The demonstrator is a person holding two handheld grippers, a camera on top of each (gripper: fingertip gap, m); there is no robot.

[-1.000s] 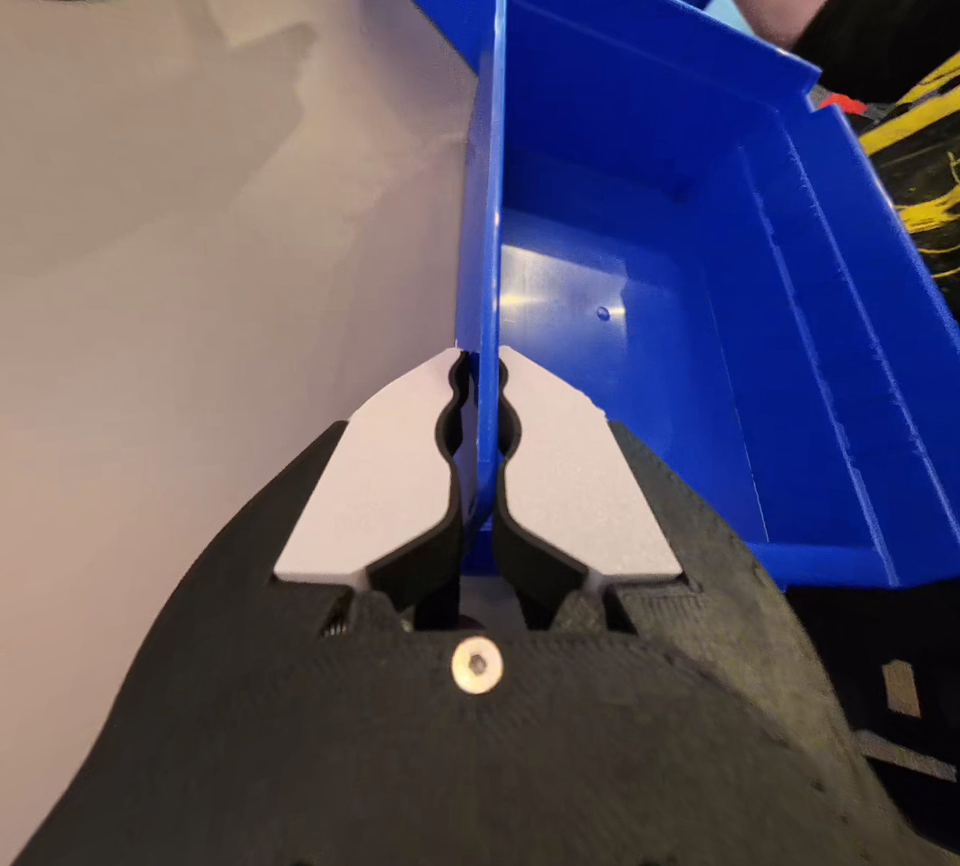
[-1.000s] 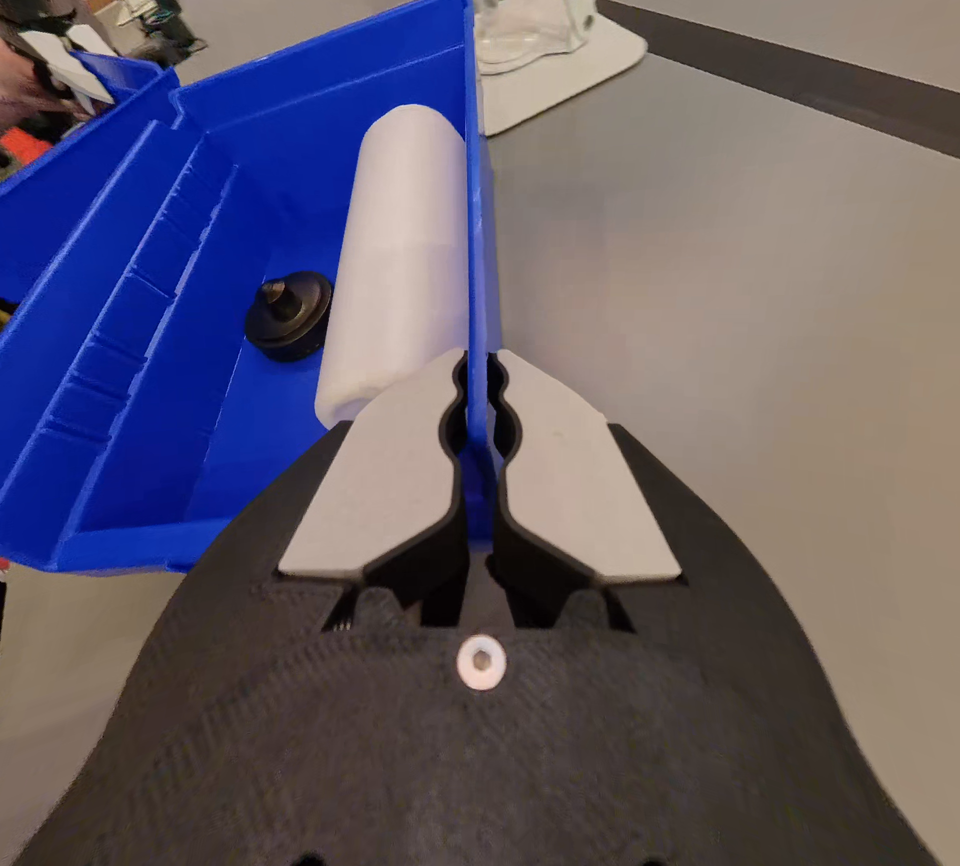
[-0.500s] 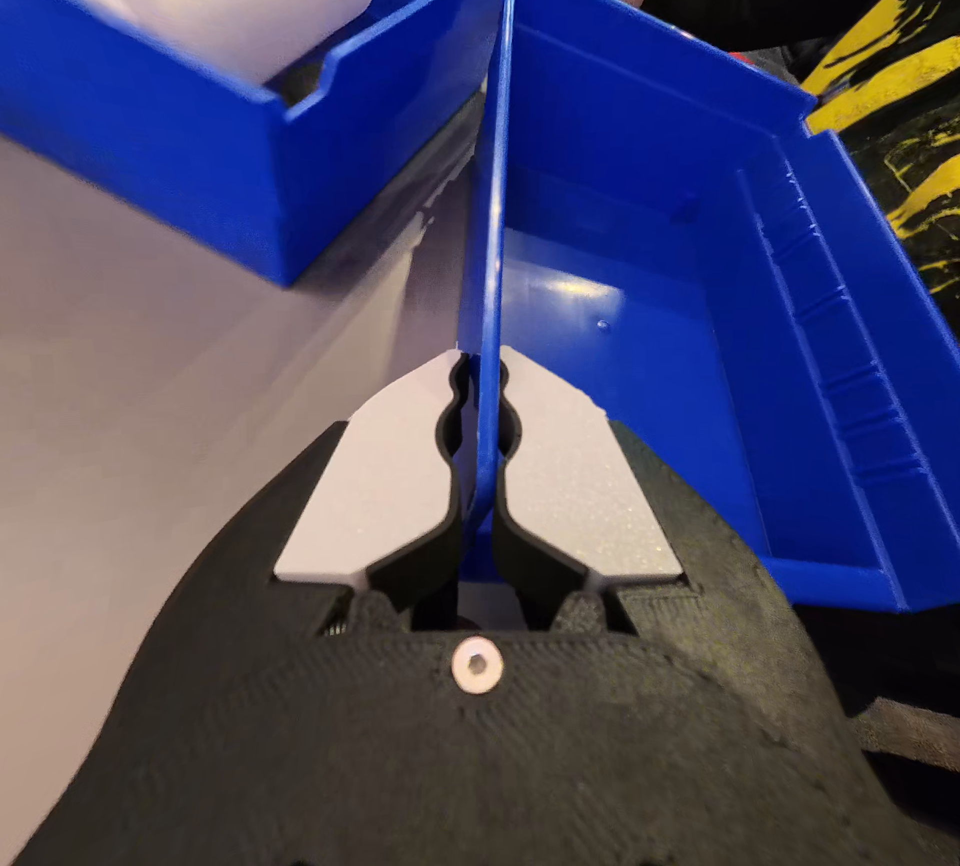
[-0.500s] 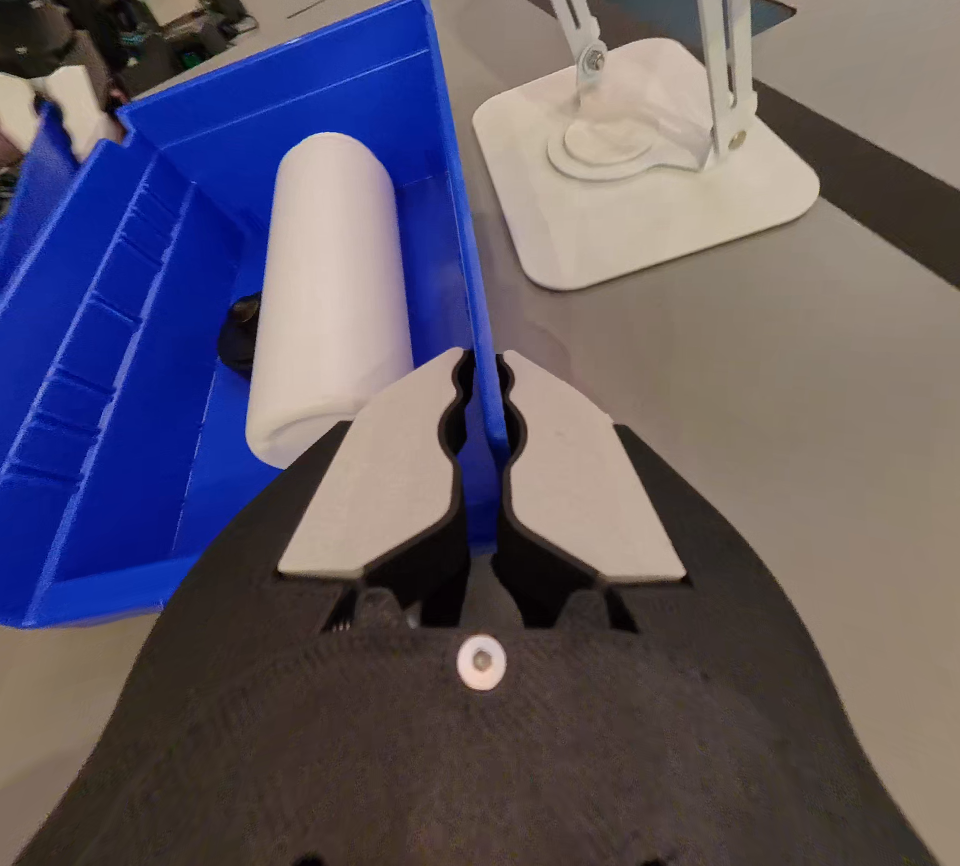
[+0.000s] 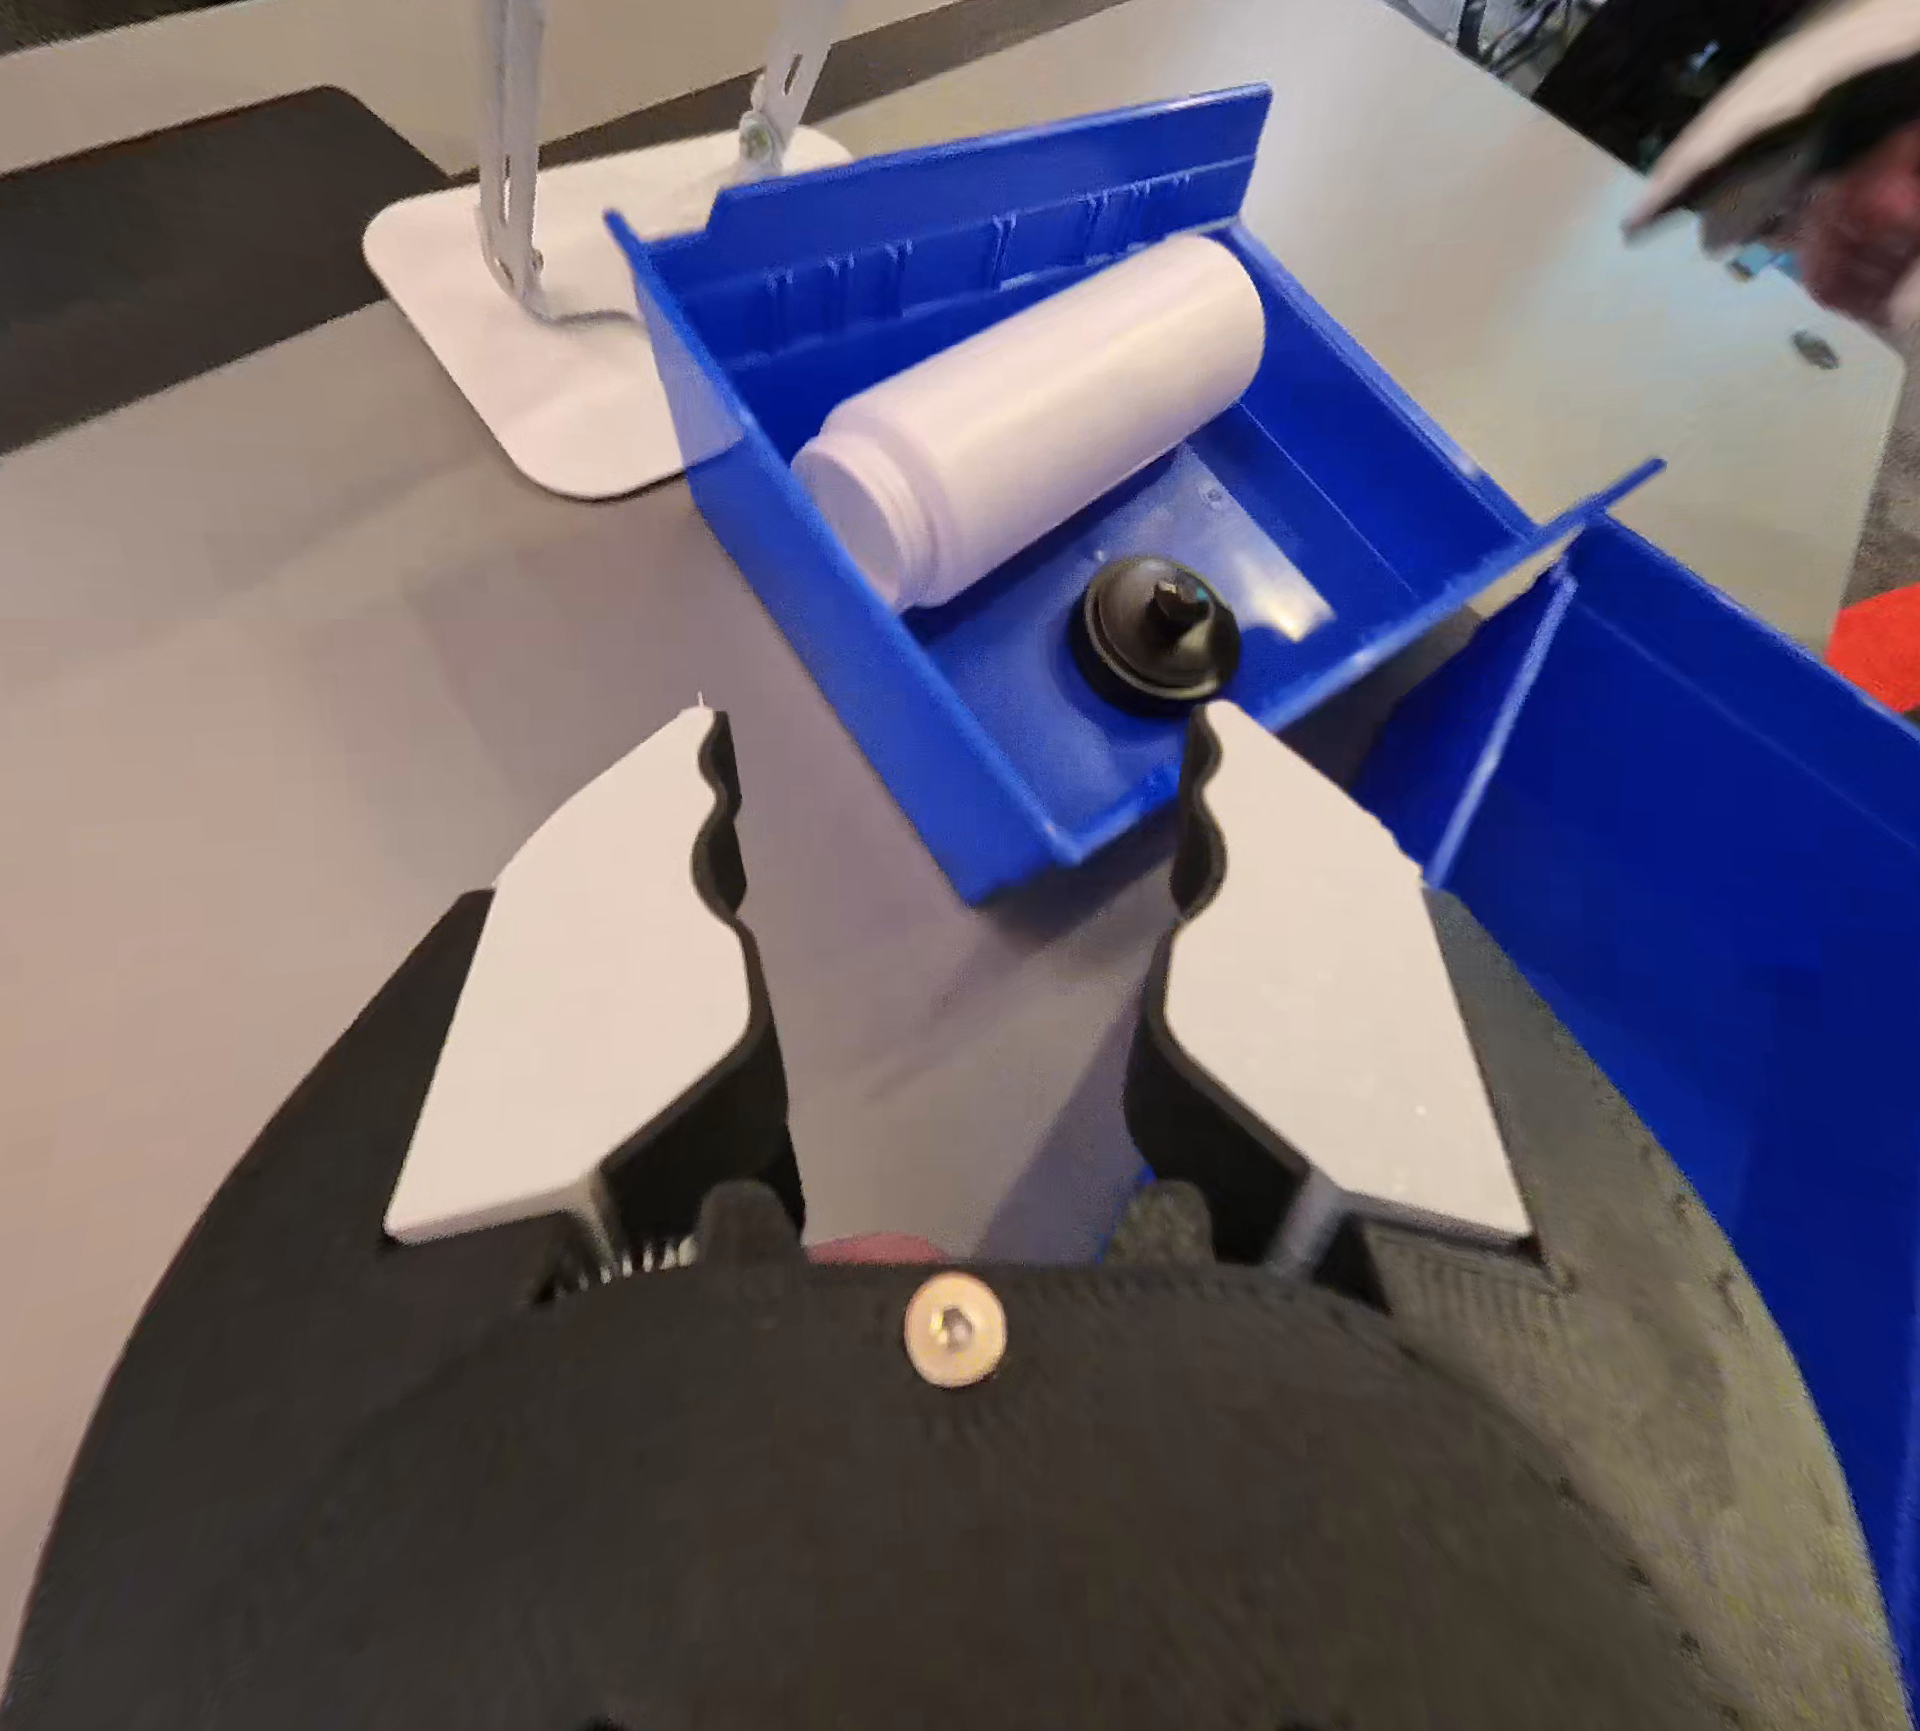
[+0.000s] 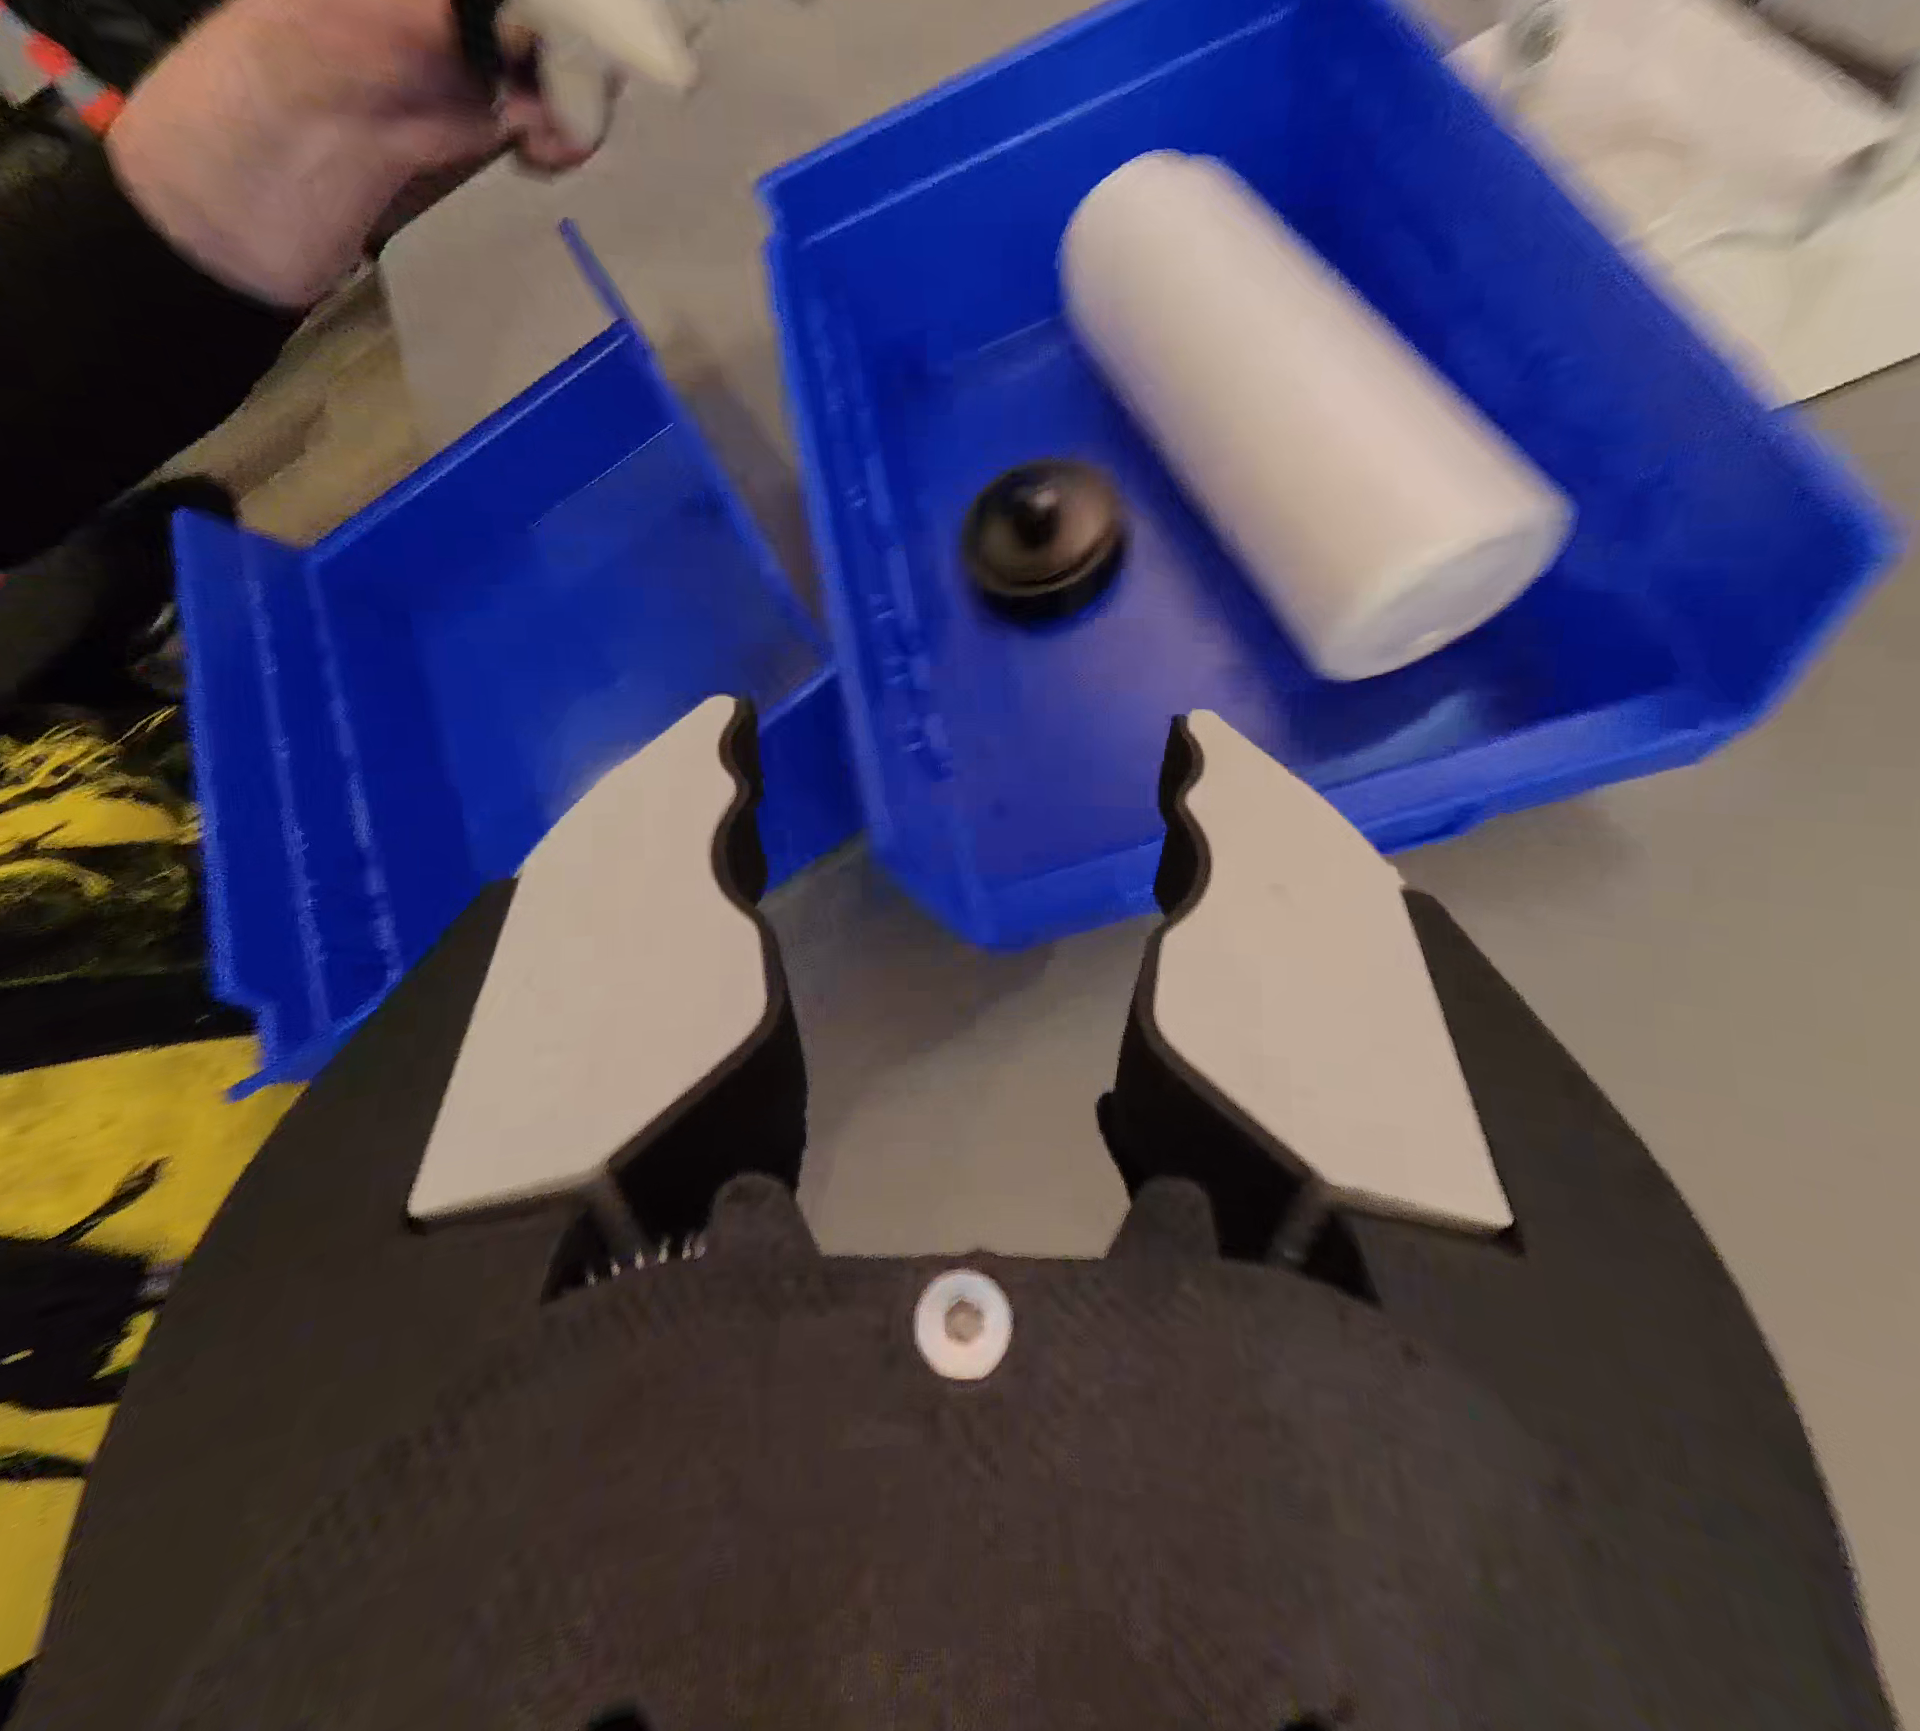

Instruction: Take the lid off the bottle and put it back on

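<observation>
Both grippers have let go of the bin walls they were pinching a second ago and pulled back, so I now look down on the bins instead of along their edges.

From the left wrist view, my left gripper (image 5: 956, 736) hangs with jaws wide apart and nothing between them. Ahead, the white bottle (image 5: 1039, 414) lies on its side in the blue bin (image 5: 831, 642), its threaded neck bare; the black lid (image 5: 1158, 632) rests loose on the bin floor just beside it. A second blue bin (image 5: 1662, 798) sits to the right, a white stand base (image 5: 540, 362) behind.

From the right wrist view, my right gripper (image 6: 961, 736) is likewise spread and holding nothing, aimed at that bin. I judge both are freed to fetch bottle and lid.
</observation>
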